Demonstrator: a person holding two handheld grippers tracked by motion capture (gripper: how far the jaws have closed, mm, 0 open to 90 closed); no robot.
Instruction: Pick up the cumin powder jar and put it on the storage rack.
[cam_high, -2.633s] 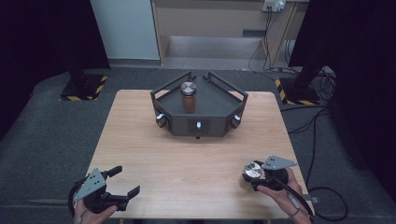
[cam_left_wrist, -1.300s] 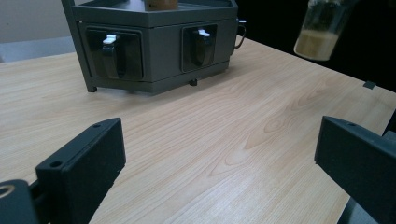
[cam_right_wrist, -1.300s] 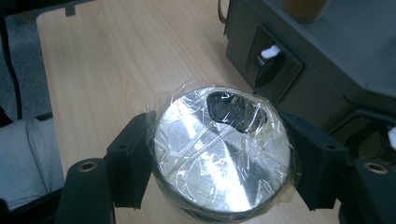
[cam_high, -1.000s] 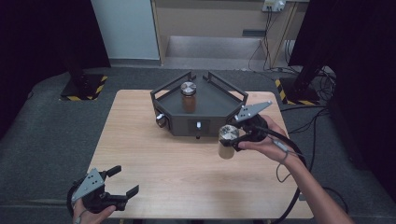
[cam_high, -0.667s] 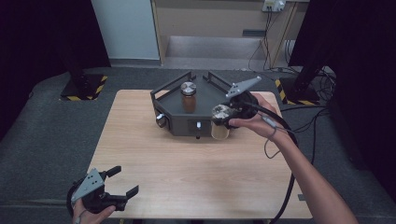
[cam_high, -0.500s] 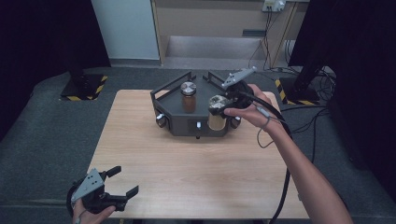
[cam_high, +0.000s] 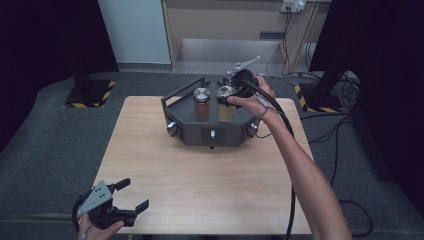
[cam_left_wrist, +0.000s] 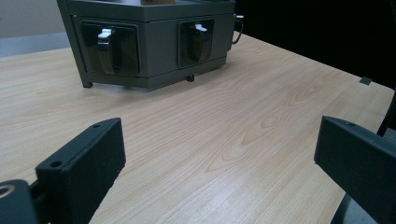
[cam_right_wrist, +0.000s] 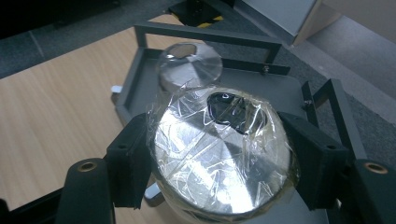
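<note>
A pale, light-grained wooden table (cam_high: 200, 175) stands on dark grey carpet (cam_high: 50, 125), and the room around it is mostly black curtain, with a light blue panel (cam_high: 135, 30) and a beige cabinet front (cam_high: 225, 20) at the far wall. A stand with a yellow-and-black striped foot (cam_high: 87, 95) sits off the table's far left corner, and loose cables (cam_high: 345, 85) lie on the floor to the right.

On the far half of the table sits a dark grey, angular metal tray with raised bar handles (cam_high: 185, 125). In the left gripper view its front wall (cam_left_wrist: 159, 42) shows two recessed latches with white tips.

The right gripper (cam_high: 231, 93) reaches out over the tray, its jaws clamped on the silver lid of an amber jar wrapped in crinkled clear film (cam_high: 226, 107). That jar is at the tray's right half, just beside a second brown jar with a silver lid (cam_high: 202, 102); whether it rests on the tray floor I cannot tell. In the right gripper view the film-covered lid (cam_right_wrist: 219, 163) sits squarely between the two black pads, which press on either side.

The left gripper (cam_high: 125, 197) hangs at the table's near left corner, jaws spread wide and holding nothing, with bare wood (cam_left_wrist: 224, 140) between them.
</note>
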